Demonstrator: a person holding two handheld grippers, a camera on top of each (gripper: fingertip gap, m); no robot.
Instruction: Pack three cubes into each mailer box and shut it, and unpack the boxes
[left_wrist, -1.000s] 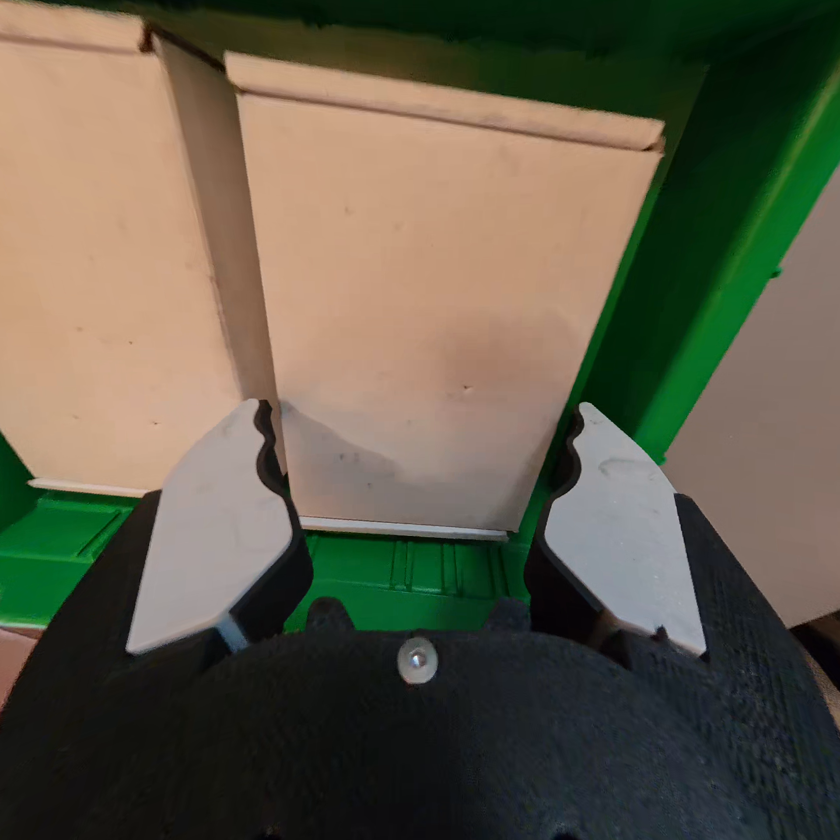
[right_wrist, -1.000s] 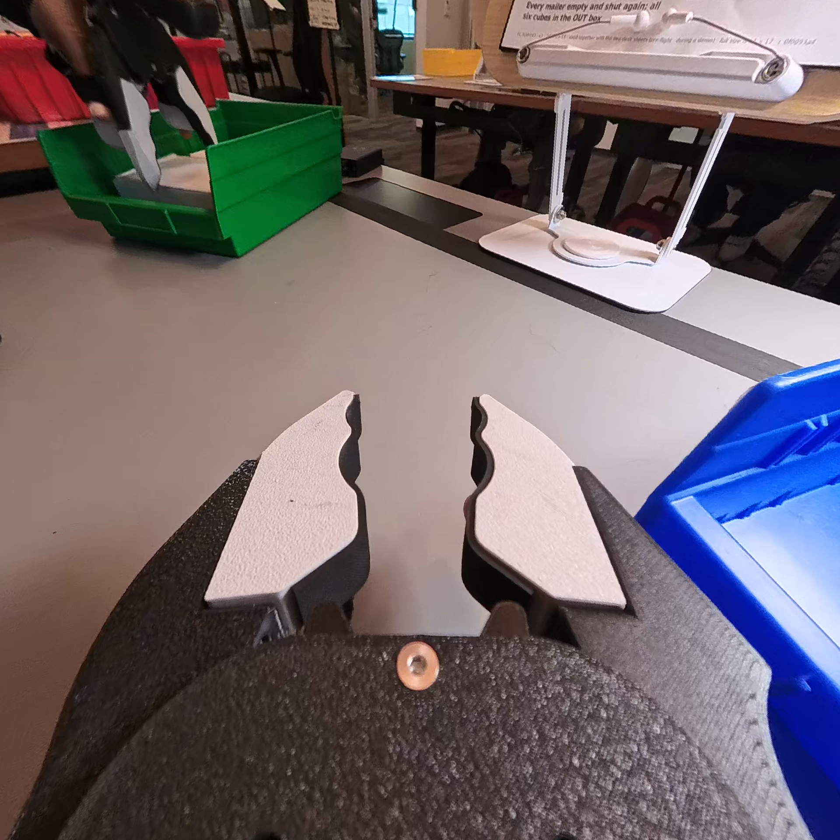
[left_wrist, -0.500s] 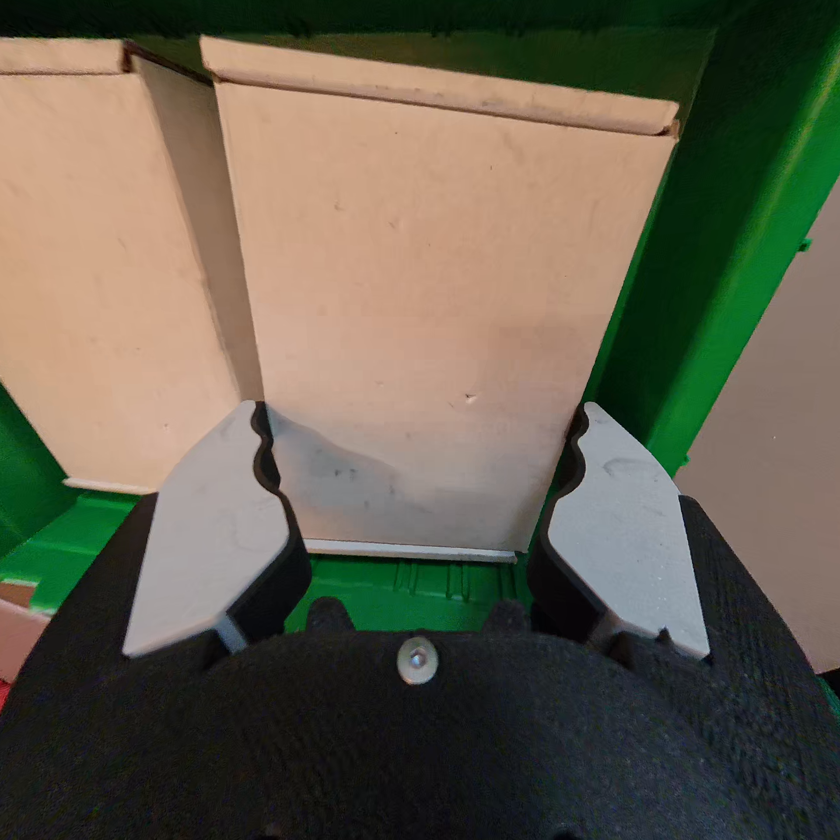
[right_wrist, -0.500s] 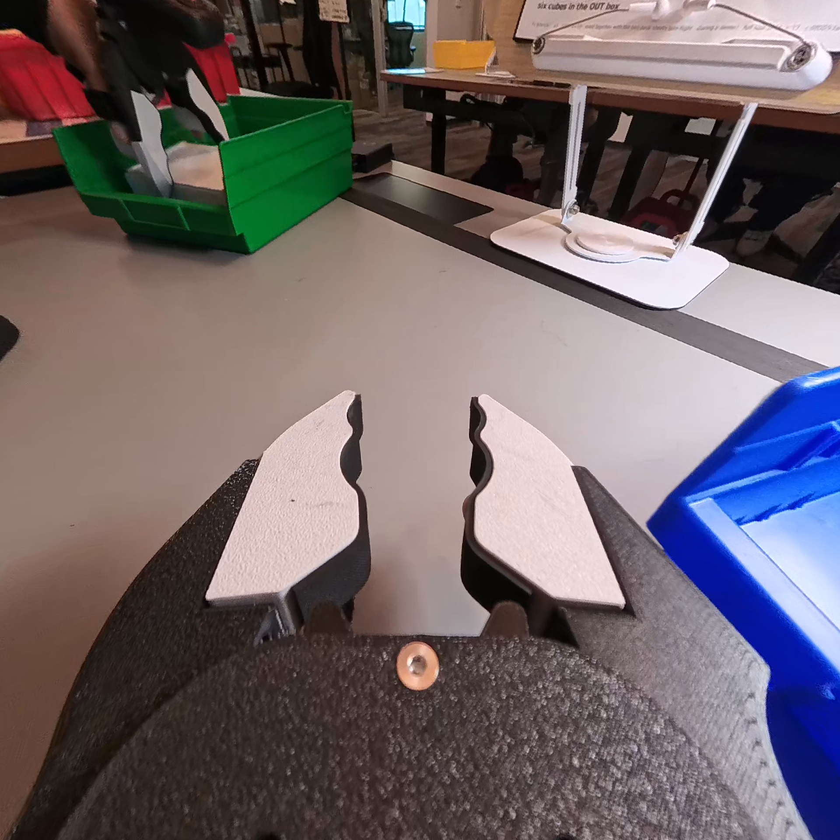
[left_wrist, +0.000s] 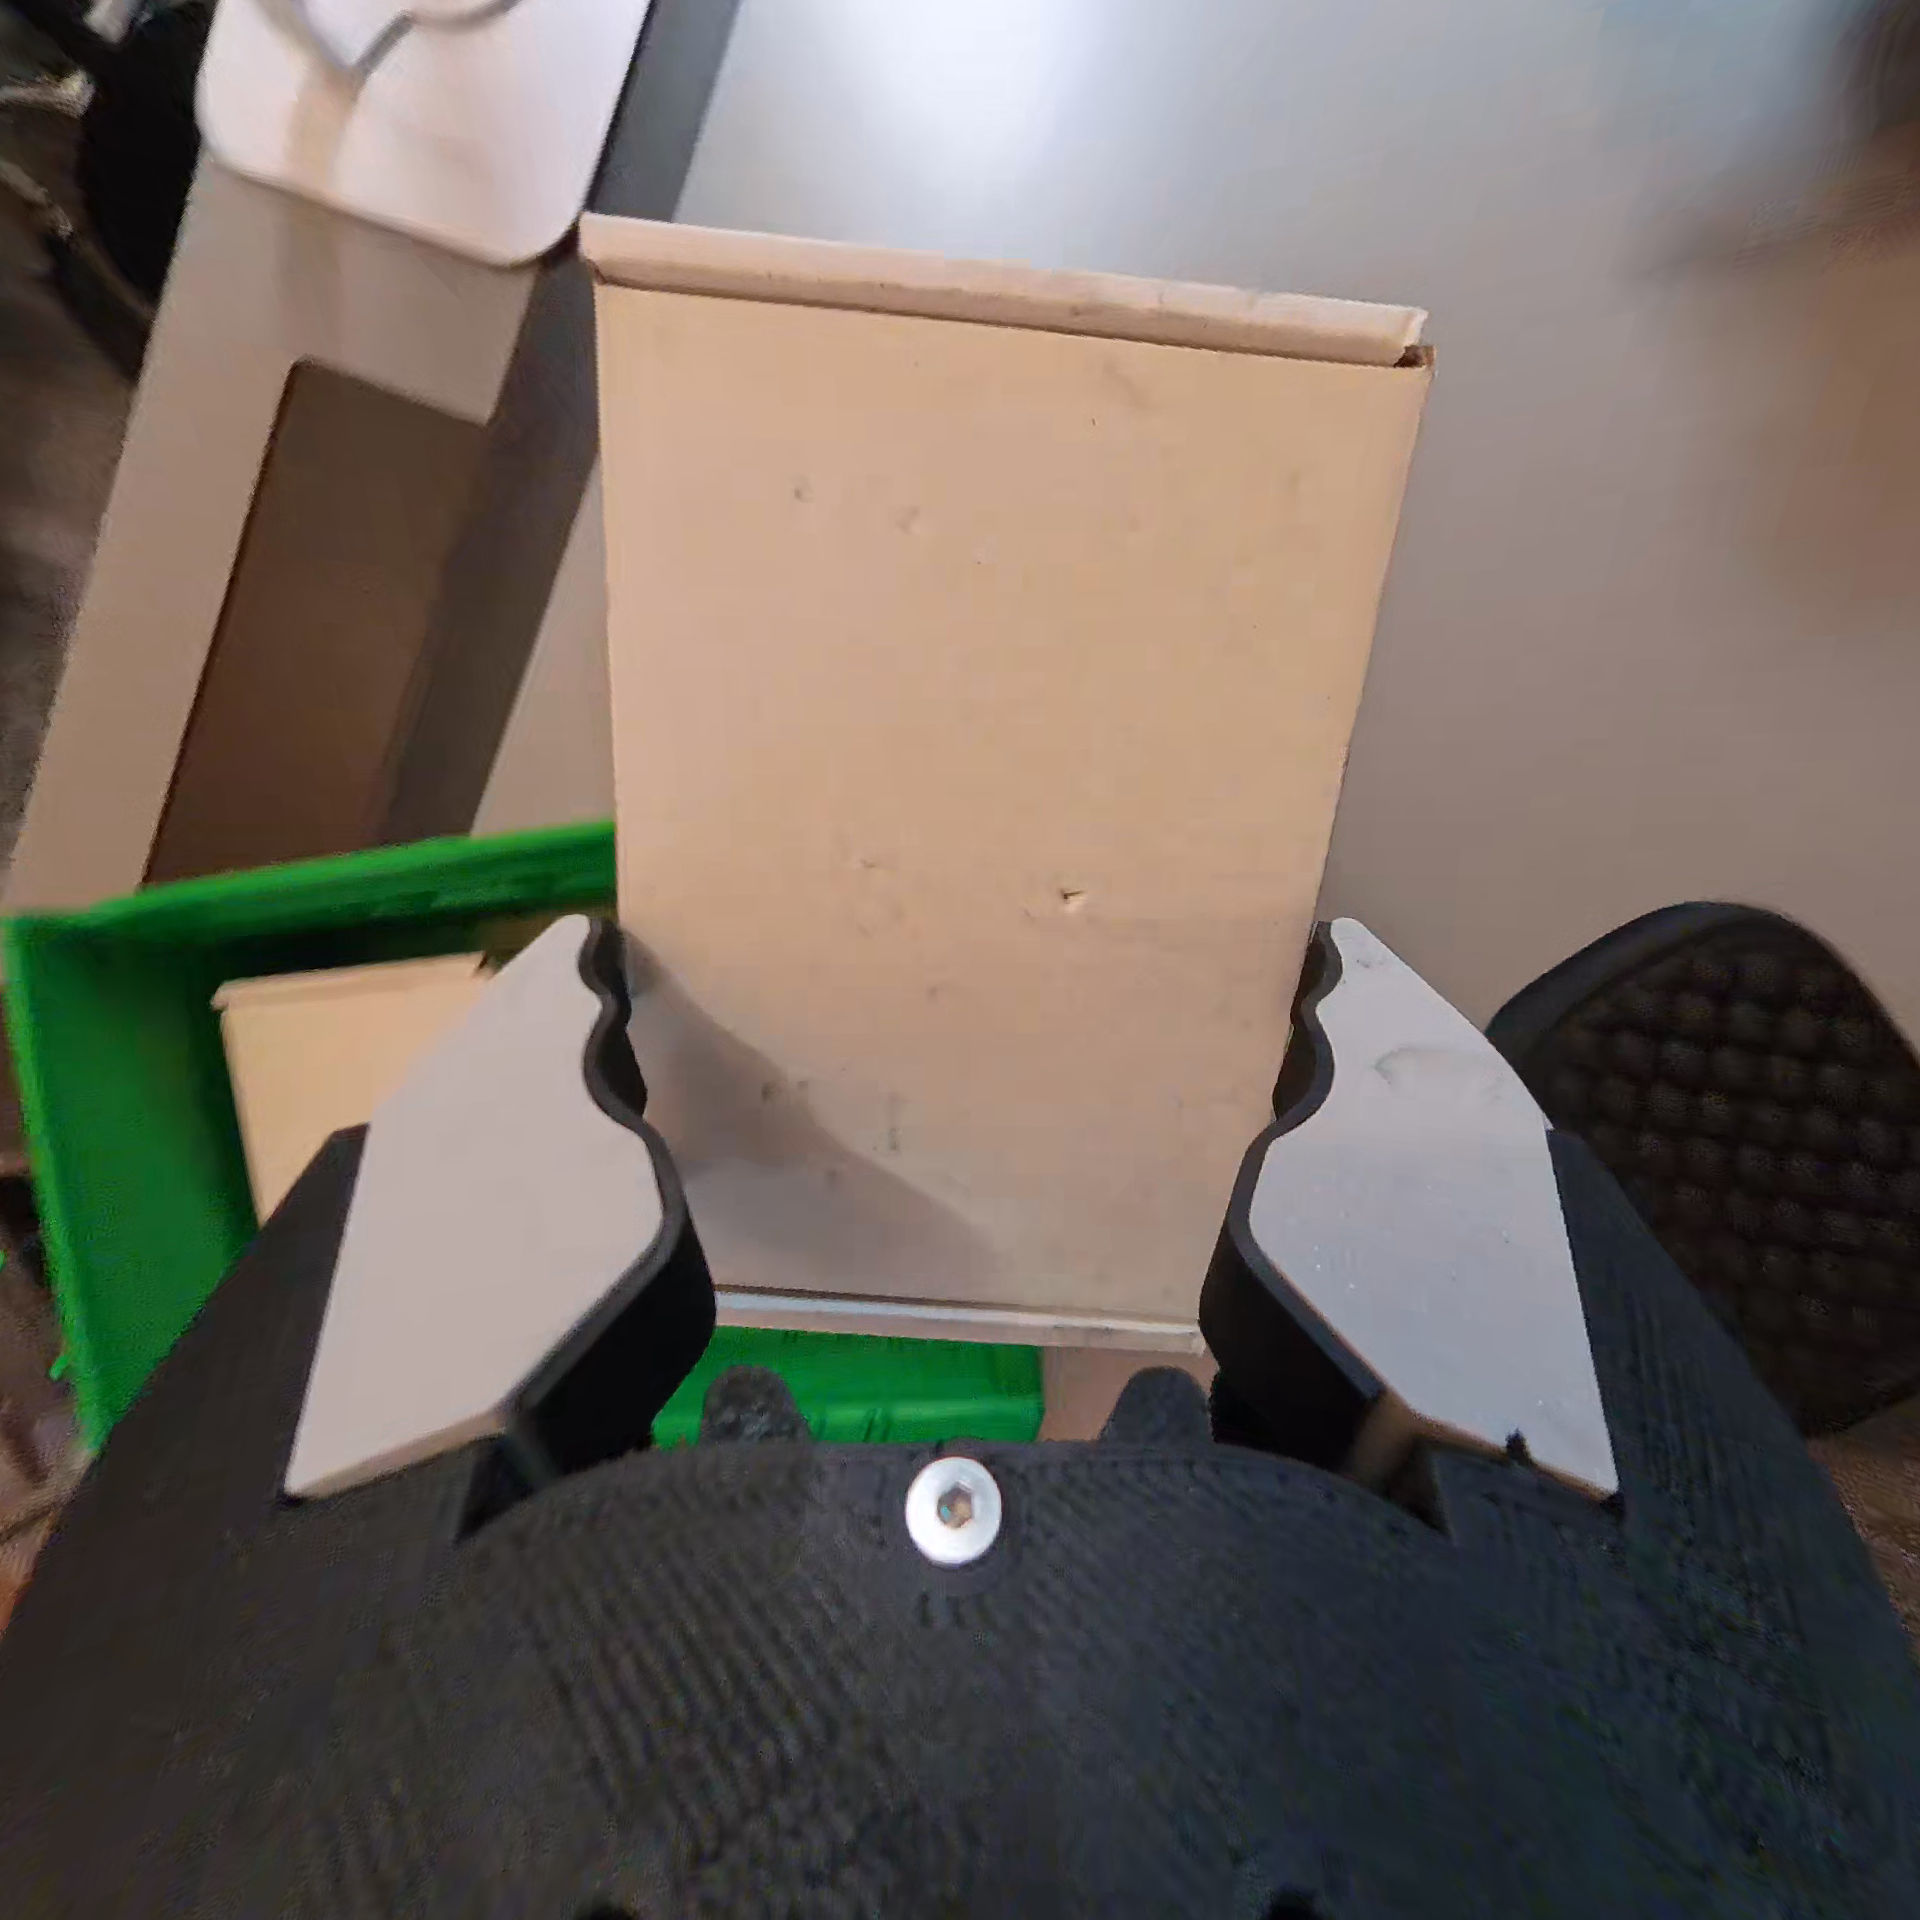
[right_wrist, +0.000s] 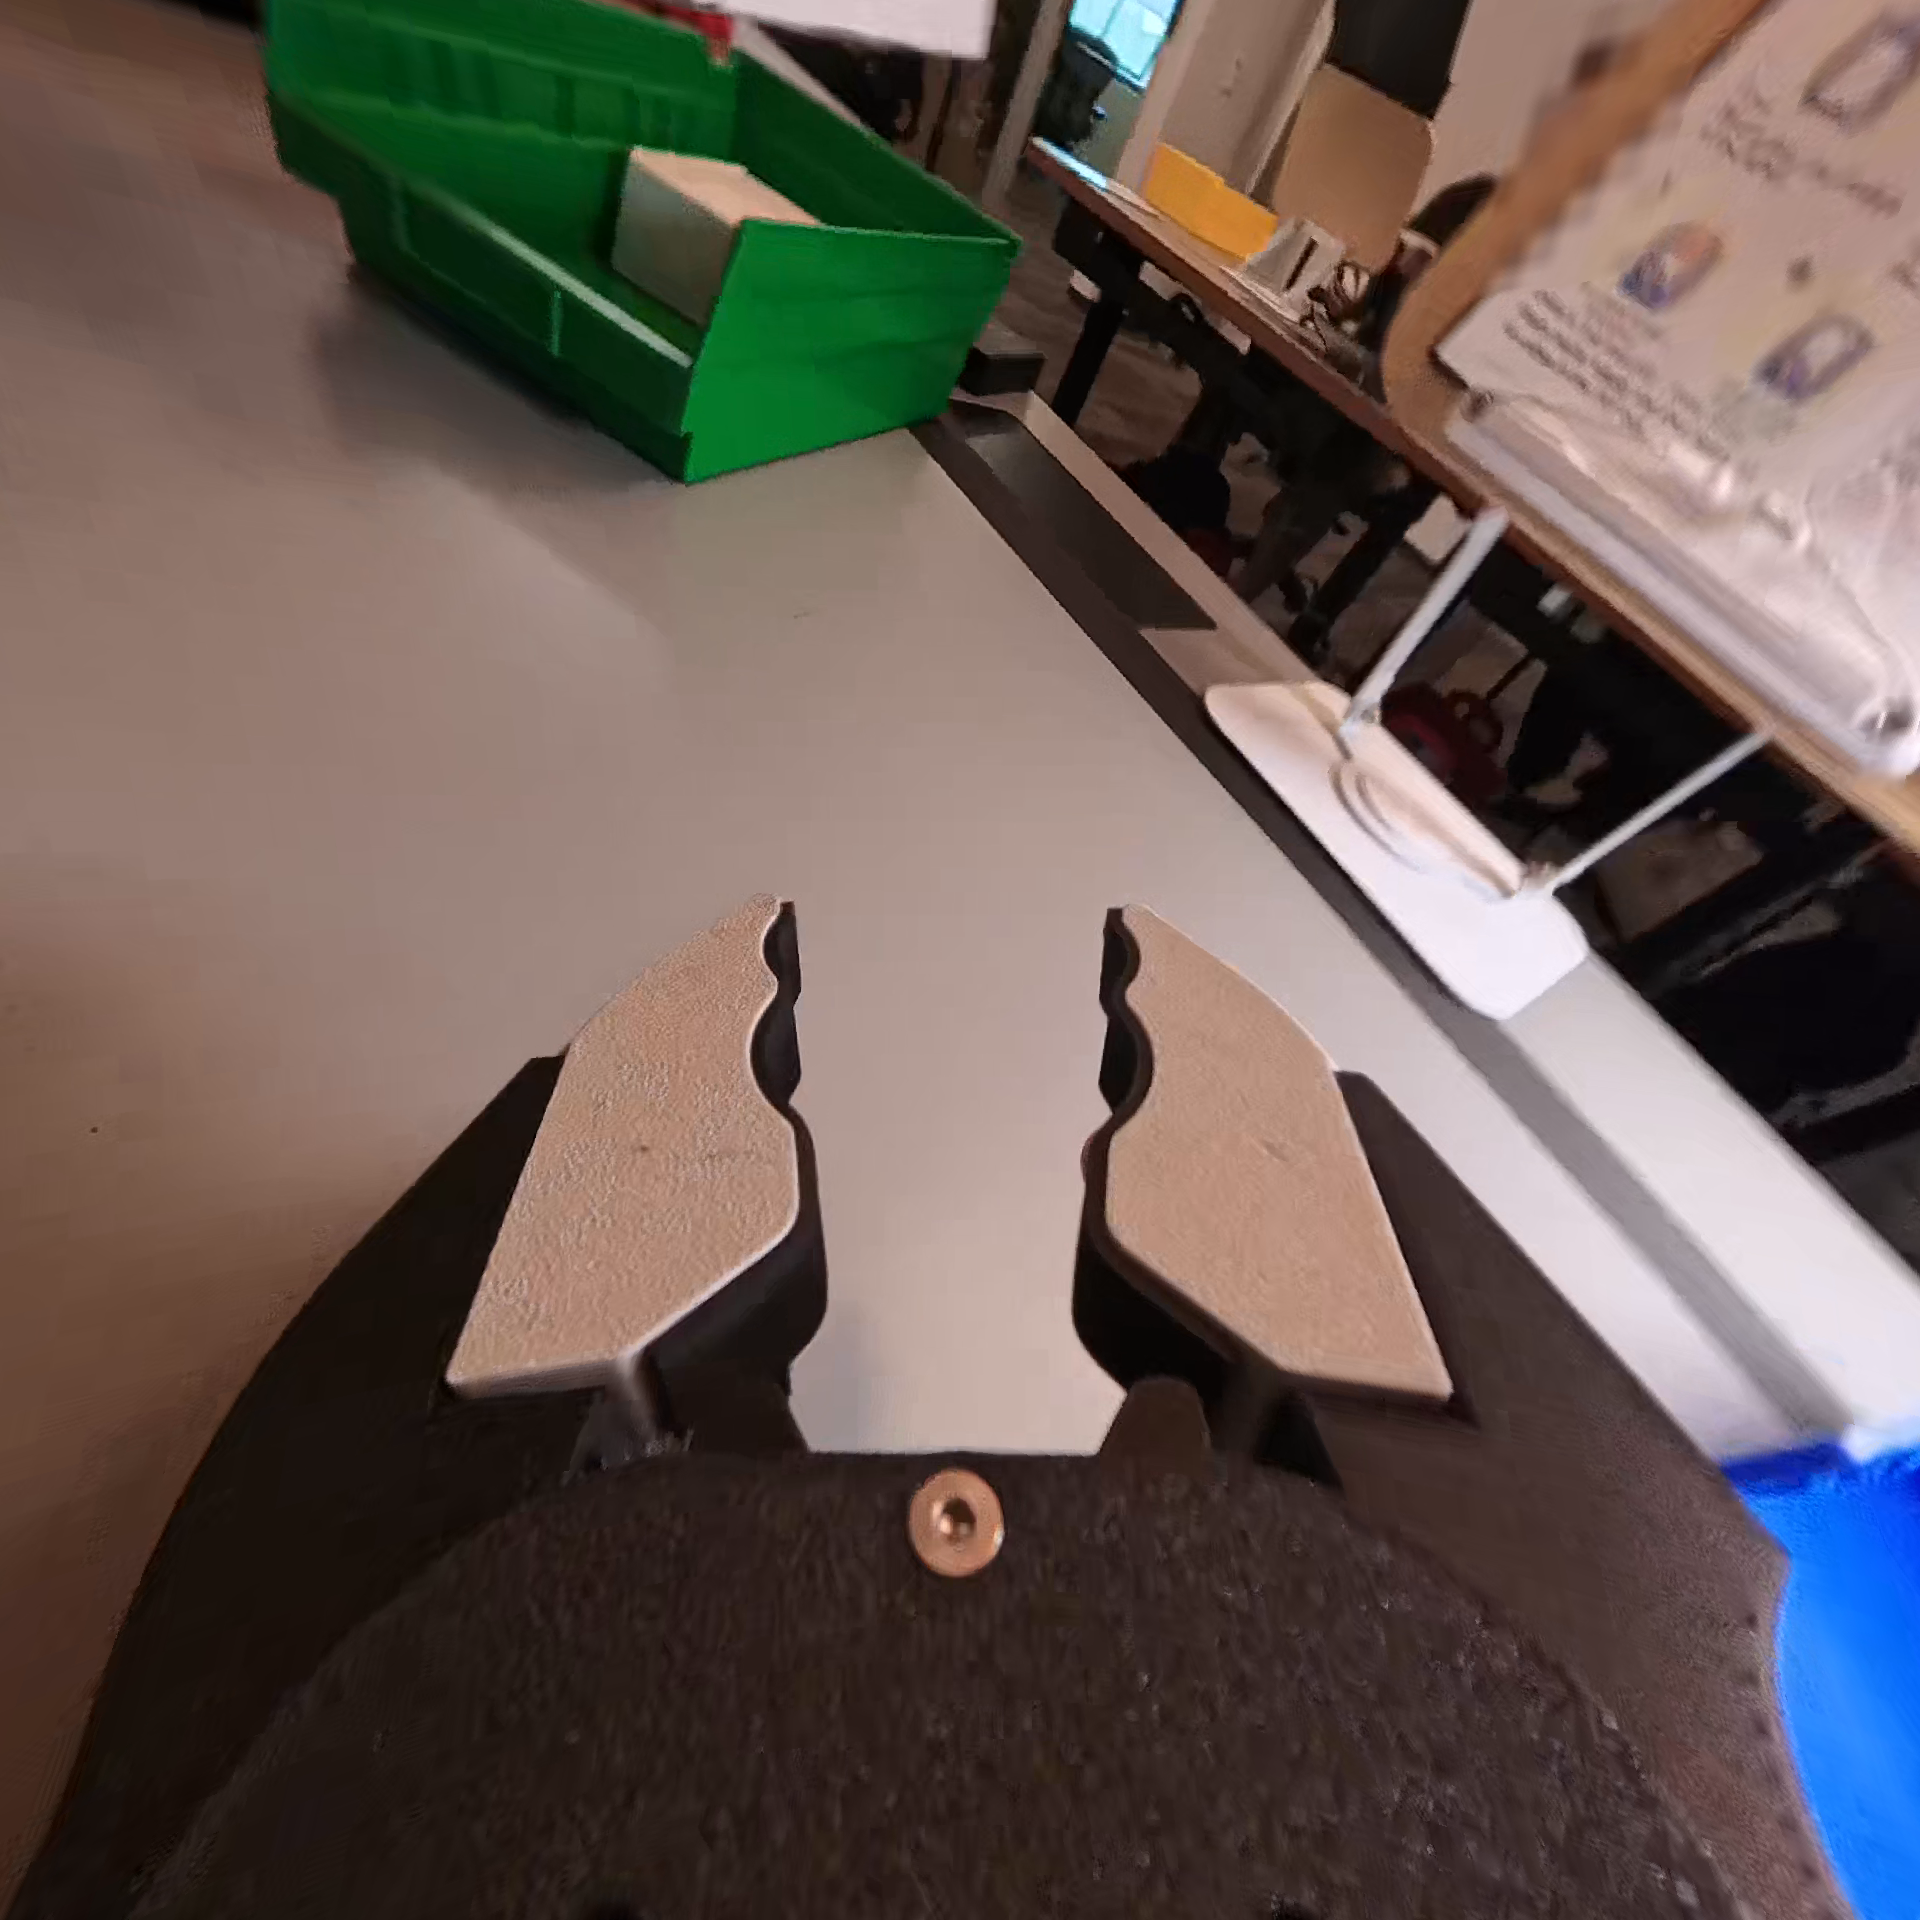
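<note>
The left gripper (left_wrist: 961, 1049) grips a closed tan mailer box (left_wrist: 997, 727) across its width, one finger pressed to each long side near the box's near end; the box is held in the air above the grey table (left_wrist: 1610, 520), past the green bin (left_wrist: 94, 1091). A second mailer box (left_wrist: 312, 1060) lies inside the bin; no cubes show in either view.

The right gripper (right_wrist: 951, 1013) holds nothing; its fingers stand moderately apart, low over the middle of the table.

What could go wrong, as a judgement: the fingers hold only the near end, so most of the box hangs out beyond them; a quick swing or a loose squeeze could let it pivot or slip; the lid flap at the far end could also spring open, since nothing visible locks it; whether the box has anything inside cannot be told.

The left wrist view alone shows the grasp and the held box. The right wrist view alone shows the bin as a whole at the table's far left corner, a white stand (right_wrist: 1403, 810) with a clipped sheet along the right edge, and a blue bin's corner (right_wrist: 1849, 1662) at the near right; neither the left gripper nor the lifted box appears there.
</note>
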